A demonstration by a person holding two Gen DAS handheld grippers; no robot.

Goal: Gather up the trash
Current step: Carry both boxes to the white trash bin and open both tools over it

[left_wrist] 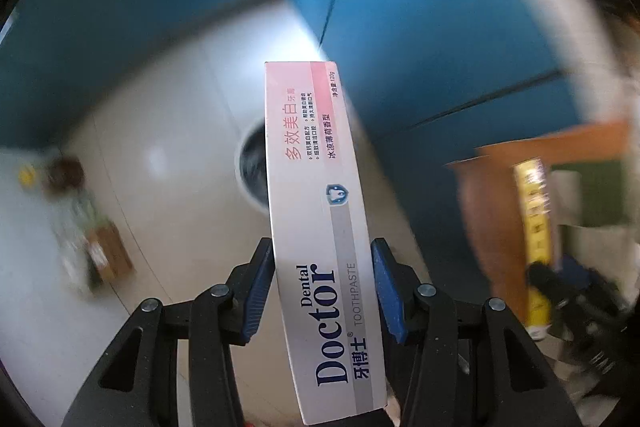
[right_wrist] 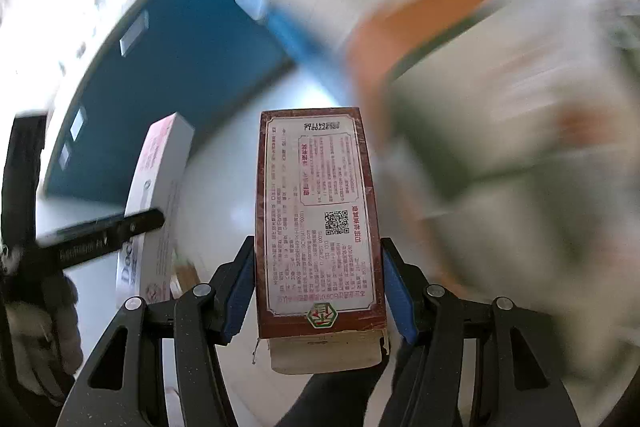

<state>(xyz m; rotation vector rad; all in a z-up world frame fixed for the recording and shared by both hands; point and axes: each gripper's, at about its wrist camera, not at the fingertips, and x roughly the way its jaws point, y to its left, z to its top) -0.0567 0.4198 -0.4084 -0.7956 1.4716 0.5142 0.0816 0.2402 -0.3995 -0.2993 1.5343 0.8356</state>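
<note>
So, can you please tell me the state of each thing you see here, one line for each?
left gripper: shut on the toothpaste box.
toothpaste box: closed, held off the floor between the blue pads.
right gripper: shut on the brown box.
brown box: held label side up, its near end flap open.
round bin: on the floor behind the toothpaste box, blurred; contents cannot be told.

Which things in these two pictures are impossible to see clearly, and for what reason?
- Round bin, left wrist view: half hidden behind the toothpaste box; contents unclear.
- Items on the floor, left wrist view: motion blur.
- Right half of the right wrist view: motion blur; shapes unreadable.
- Small print on the brown box, right wrist view: too small.
- Yellow box, left wrist view: blurred.
</note>
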